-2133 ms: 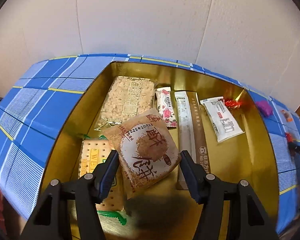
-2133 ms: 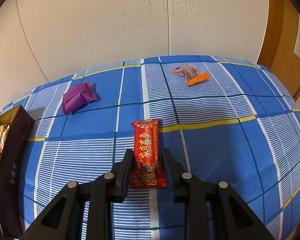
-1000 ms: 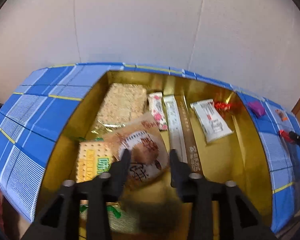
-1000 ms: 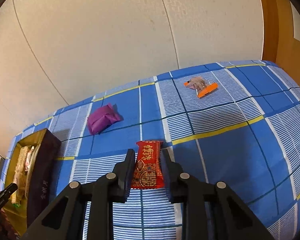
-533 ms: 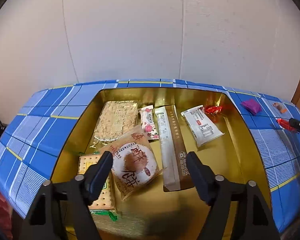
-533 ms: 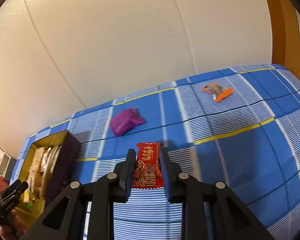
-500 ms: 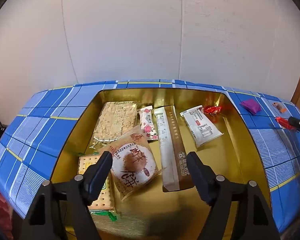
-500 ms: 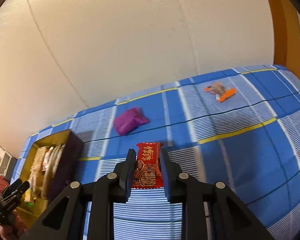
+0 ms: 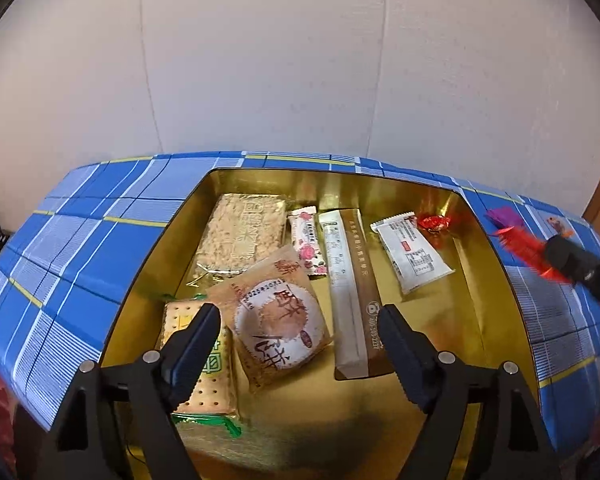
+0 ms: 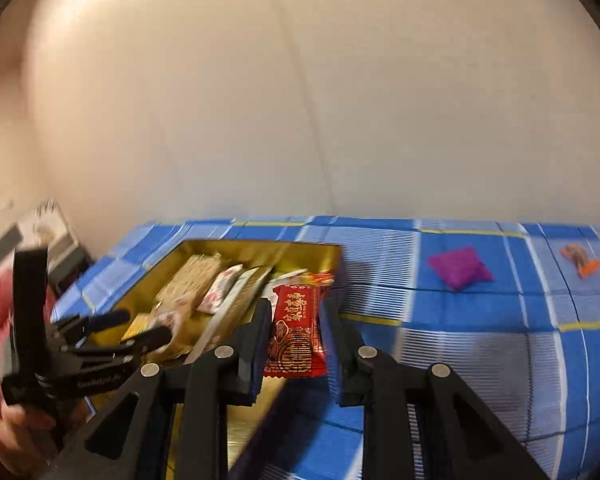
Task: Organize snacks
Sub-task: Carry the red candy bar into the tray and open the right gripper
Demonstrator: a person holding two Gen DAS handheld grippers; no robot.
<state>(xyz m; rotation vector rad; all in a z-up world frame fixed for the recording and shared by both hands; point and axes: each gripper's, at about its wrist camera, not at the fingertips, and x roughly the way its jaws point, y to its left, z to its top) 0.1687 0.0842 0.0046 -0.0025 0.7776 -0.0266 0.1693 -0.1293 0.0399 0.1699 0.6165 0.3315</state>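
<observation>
The left gripper (image 9: 296,344) hovers over the gold box (image 9: 484,320), its jaws opening with nothing pressed between them; the round pastry packet (image 9: 280,320) lies below on a cracker pack (image 9: 204,376). A long sachet (image 9: 346,288) and a white packet (image 9: 414,256) lie alongside. The right gripper (image 10: 294,334) is clamped on the red candy packet (image 10: 296,332), seemingly above the box's near wall, though blur obscures this. A purple pouch (image 10: 458,268) and an orange-ended sweet (image 10: 580,260) lie apart on the blue checked cloth (image 10: 500,320).
</observation>
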